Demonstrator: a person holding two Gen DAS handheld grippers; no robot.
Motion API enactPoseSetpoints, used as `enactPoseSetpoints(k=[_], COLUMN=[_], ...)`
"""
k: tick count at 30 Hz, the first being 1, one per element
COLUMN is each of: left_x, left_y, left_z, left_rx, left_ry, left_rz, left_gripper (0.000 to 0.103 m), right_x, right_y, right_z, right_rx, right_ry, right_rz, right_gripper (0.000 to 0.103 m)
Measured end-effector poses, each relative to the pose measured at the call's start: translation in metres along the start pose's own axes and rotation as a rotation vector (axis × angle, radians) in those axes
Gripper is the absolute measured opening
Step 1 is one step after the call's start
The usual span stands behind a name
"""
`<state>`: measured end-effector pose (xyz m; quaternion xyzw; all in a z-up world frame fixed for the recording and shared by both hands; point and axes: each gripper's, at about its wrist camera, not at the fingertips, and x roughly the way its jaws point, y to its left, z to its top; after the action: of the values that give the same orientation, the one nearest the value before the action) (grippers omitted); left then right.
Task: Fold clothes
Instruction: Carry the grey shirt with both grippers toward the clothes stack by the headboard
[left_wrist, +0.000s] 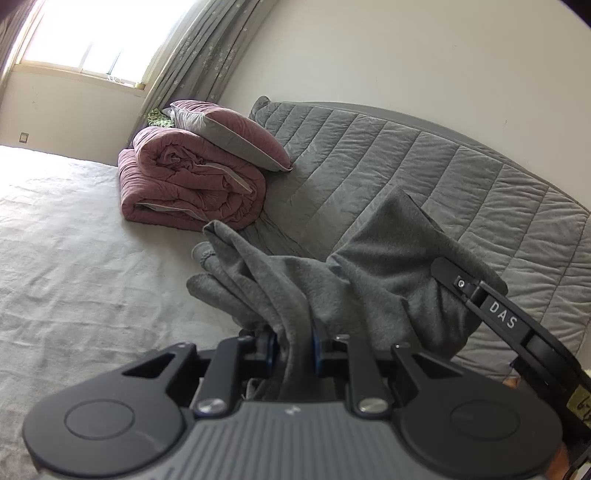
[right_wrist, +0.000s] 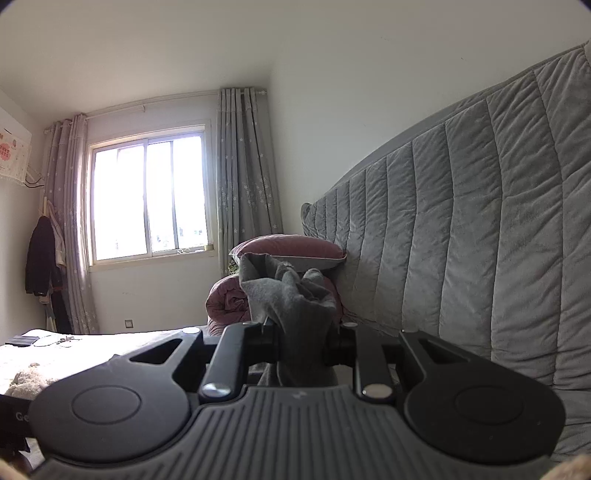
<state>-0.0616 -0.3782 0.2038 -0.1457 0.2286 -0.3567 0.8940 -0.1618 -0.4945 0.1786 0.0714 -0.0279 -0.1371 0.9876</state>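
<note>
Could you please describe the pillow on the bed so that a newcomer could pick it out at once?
Start at the grey quilted headboard and follow it towards the window. There a rolled mauve duvet lies on the bed, and the pillow rests on top of it, leaning against the headboard. Unlike the duvet, it is flat, with a pale edge.

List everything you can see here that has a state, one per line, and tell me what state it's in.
left gripper: shut on the grey garment
right gripper: shut on the grey garment
grey garment: bunched, lifted off the bed, unfolded
pink quilt: rolled up, lying on the bed
pink pillow: resting on the quilt, leaning against the headboard
curtains: drawn open
window: appears closed
dark coat: hanging by the wall
</note>
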Motion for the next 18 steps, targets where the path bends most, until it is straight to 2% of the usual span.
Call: enactPoseSetpoints(k=[5,8,13,18], left_x=[0.022,0.034,0.044,0.05], left_y=[-0.004,-0.009,-0.011,-0.012], left_z=[-0.002,-0.004,-0.008,-0.01], left_rx=[-0.013,-0.006,-0.011,-0.002], left_ry=[0.004,0.002,-0.01,0.006], left_rz=[-0.016,-0.011,-0.013,-0.019], left_gripper=[0.018,0.018,0.018,0.018], right_x=[0.005,0.015,0.025,0.028], right_y=[-0.021,-0.041,-0.073,-0.087], right_z=[-0.005,-0.007,-0.015,-0.021], right_rx=[0.032,0.109,0.321,0.4], right_ry=[-0.004,0.007,0.041,0.074], right_rz=[-0.039,-0.05,-0.017,-0.059], right_gripper=[0.023,0.023,0.023,0.023])
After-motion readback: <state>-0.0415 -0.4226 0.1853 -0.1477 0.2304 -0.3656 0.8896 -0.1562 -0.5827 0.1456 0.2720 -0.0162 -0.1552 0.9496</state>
